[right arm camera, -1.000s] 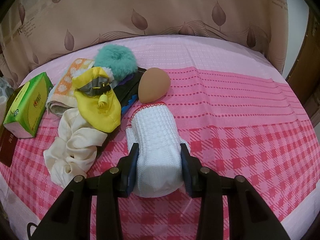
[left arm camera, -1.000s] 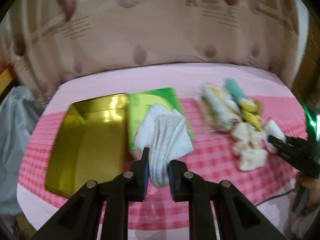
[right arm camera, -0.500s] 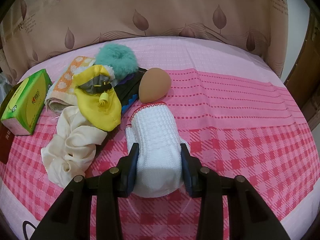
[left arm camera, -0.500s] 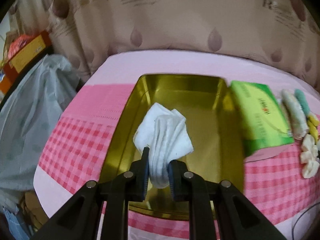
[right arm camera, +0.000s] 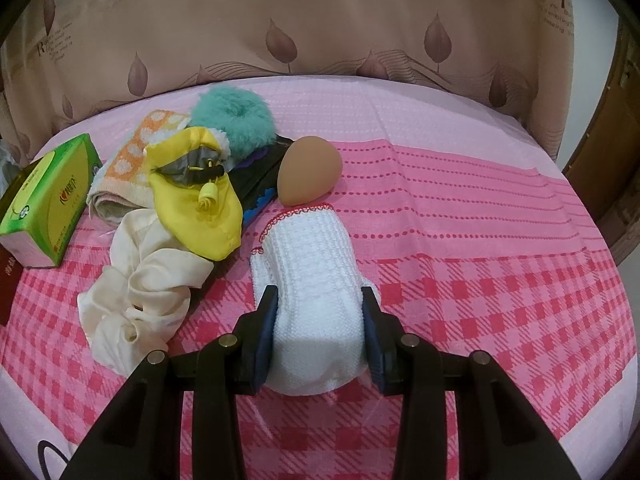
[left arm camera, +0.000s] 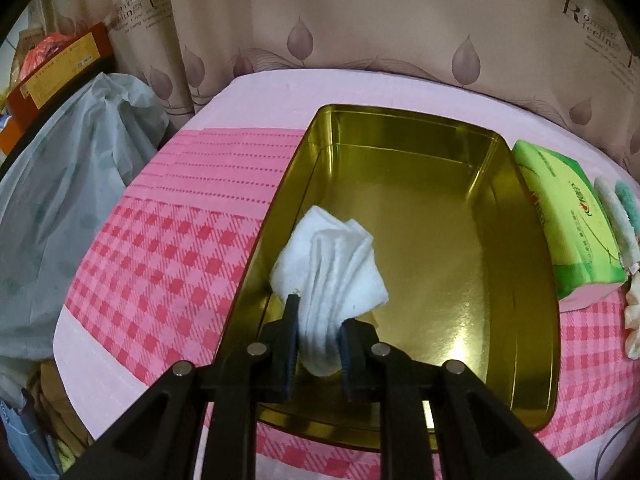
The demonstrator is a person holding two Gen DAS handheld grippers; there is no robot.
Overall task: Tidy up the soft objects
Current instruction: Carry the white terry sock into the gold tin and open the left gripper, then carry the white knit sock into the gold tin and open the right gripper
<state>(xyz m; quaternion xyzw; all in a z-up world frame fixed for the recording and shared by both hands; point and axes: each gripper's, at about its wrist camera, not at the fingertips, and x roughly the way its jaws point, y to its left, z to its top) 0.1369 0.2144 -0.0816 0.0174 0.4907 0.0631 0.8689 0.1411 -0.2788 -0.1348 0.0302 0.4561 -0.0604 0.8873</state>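
Observation:
My left gripper is shut on a white folded cloth and holds it over the near left part of the gold metal tray. My right gripper is closed around a white knitted piece with red trim that lies on the pink checked tablecloth. Just beyond it lie a brown egg-shaped sponge, a yellow pouch, a teal fluffy scrunchie, an orange patterned towel and a cream cloth.
A green tissue box stands right of the tray; it also shows in the right wrist view. A grey plastic bag hangs off the table's left side. A leaf-patterned curtain backs the table.
My left gripper has carried the white cloth leftward from above the tissue box to over the gold tray and lower into it. The right gripper has stayed on the knitted piece.

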